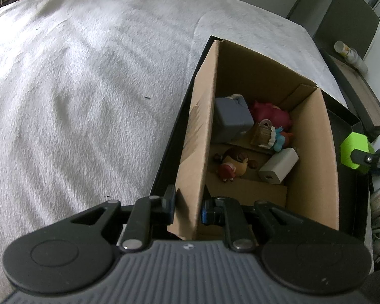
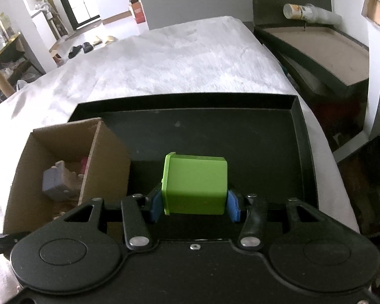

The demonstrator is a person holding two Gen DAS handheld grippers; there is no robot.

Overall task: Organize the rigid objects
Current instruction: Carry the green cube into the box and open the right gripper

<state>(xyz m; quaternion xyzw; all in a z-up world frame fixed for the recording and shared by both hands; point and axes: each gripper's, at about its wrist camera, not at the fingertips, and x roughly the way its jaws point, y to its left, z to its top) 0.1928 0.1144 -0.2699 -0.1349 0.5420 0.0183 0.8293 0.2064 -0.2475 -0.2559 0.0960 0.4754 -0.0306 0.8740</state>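
- Left claw [image 1: 187, 209] clamped on the cardboard box's [image 1: 200, 136] wall.
- Right claw [image 2: 195, 204] clamped on a green block [image 2: 196, 185] above the black tray [image 2: 301, 136].

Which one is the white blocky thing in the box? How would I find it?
Find the cardboard box sitting in the black tray on the grey blanket. Inside, by the right wall, lies the white charger block, beside a brown-haired figurine. It is the only plain white, boxy item among colourful toys.
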